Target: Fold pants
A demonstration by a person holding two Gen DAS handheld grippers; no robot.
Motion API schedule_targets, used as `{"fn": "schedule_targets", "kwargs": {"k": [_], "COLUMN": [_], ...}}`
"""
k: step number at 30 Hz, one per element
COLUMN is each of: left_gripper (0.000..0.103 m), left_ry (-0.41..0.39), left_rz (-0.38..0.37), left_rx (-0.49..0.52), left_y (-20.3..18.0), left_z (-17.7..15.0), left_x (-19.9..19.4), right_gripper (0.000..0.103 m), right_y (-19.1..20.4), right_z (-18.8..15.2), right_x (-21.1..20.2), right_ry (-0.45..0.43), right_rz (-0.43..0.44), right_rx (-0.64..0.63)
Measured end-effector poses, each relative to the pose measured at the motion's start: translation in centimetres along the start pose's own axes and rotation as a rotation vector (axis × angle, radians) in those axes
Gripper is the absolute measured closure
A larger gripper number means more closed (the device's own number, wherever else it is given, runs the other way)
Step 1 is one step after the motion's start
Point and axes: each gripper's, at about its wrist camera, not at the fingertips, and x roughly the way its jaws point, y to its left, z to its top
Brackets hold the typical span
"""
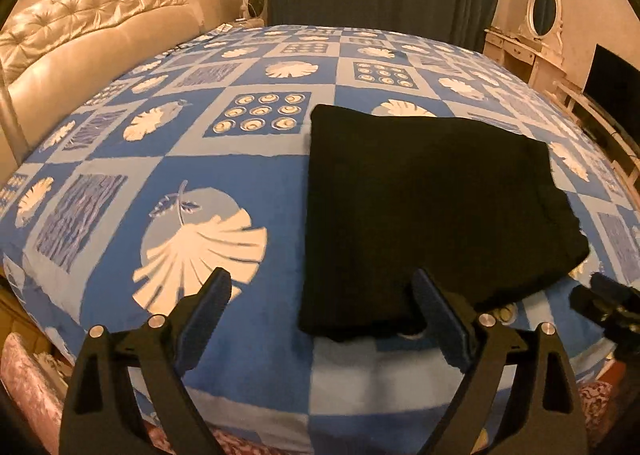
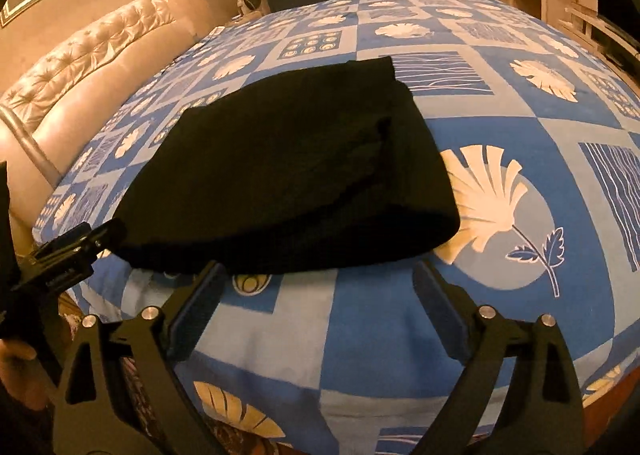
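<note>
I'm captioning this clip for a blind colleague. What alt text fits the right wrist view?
Black pants lie folded into a compact rectangle on a bed with a blue and white patterned cover. The right gripper is open and empty just short of their near edge. The left gripper shows at the left edge, a tufted cream headboard behind.

no readable text, labels or numbers

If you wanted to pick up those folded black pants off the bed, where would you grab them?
Probably the near edge of the black pants, coming in low from the bedside. There the stacked layers end in a thick, rounded lip raised slightly off the bedspread, so one finger could slide under and one over. The open right gripper already faces it.
</note>
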Motion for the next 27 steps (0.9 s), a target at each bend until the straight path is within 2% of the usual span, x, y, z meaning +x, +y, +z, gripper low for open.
{"fn": "schedule_targets", "kwargs": {"k": [2,9,14,18,27], "left_gripper": [0.012,0.012,0.012,0.012,0.012], "left_ry": [0.015,0.053,0.171,0.167,0.133], "left_rz": [-0.023,-0.028,0.024,0.009,0.026], "left_rx": [-0.009,0.023,0.069,0.087,0.117], "left_y": [-0.2,-1.5,-2.6,-3.1,-3.6], "left_z": [-0.4,-1.6,-2.5,-3.2,-3.1], "left_x": [0.0,0.3,2.2,2.2,1.7], "right_gripper": [0.008,0.008,0.008,0.008,0.008], "right_y": [0.2,0.1,0.2,0.1,0.0], "right_z": [-0.2,-0.6,-0.9,-1.0,-1.1], "right_x": [-0.2,-0.5,-0.4,-0.2,0.0], "right_ry": [-0.007,-0.015,-0.012,-0.006,0.0], "right_rz": [0.002,-0.005,-0.012,-0.008,-0.011], "right_rx": [0.003,0.012,0.007,0.009,0.012]}}
